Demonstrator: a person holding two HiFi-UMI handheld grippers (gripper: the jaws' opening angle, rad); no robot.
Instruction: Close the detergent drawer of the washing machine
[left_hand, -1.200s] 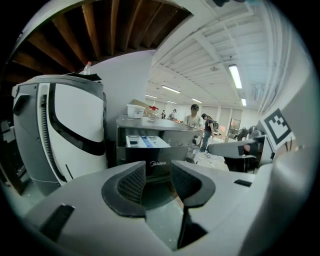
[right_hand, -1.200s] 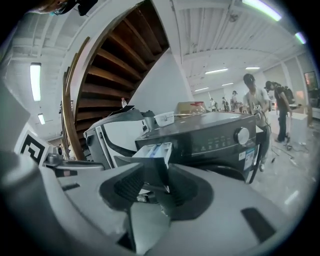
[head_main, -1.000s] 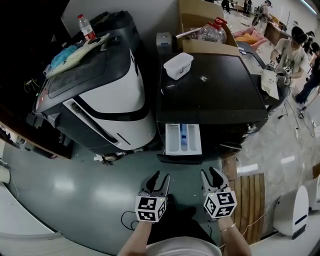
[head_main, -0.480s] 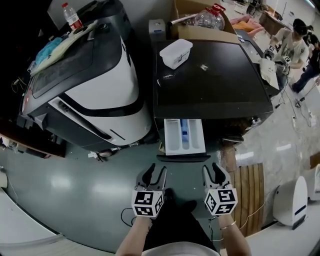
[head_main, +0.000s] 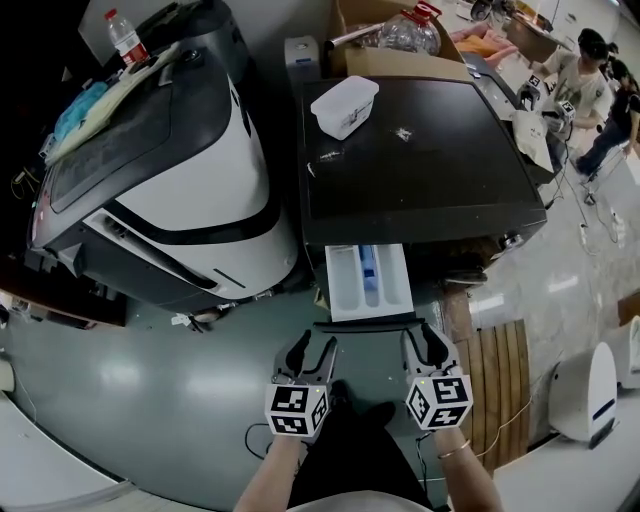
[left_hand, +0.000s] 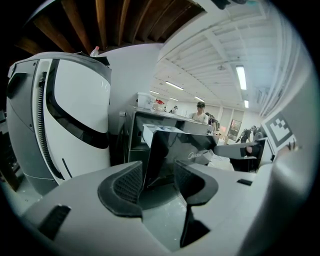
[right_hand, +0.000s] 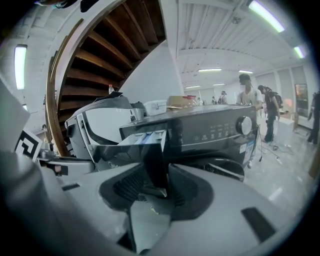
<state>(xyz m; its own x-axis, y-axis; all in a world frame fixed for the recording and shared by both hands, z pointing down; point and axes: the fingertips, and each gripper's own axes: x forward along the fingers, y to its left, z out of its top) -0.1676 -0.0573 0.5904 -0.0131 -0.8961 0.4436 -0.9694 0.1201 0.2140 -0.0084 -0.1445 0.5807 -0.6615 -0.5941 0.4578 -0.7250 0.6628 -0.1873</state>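
Observation:
The black front-load washing machine (head_main: 415, 150) has its detergent drawer (head_main: 368, 282) pulled out, showing white and blue compartments. The drawer's glossy black front panel (left_hand: 185, 150) faces me. My left gripper (head_main: 312, 352) hangs below and left of the drawer's front edge; its jaws are opening and nothing is between them. In the left gripper view, that gripper (left_hand: 159, 182) looks at the panel, clear of it. My right gripper (head_main: 426, 345) is open and empty, just below the drawer's right corner. In the right gripper view, the drawer (right_hand: 145, 140) shows beyond the right gripper (right_hand: 155, 187).
A white and grey top-load machine (head_main: 190, 190) stands at the left, with cloths and a bottle (head_main: 122, 38) on it. A white plastic box (head_main: 343, 105) sits on the washer top. A wooden slat mat (head_main: 500, 390) lies at the right. People (head_main: 590, 80) stand at the back right.
Both grippers have come a little nearer to the drawer's front. The left jaws stand slightly wider. The drawer has not moved.

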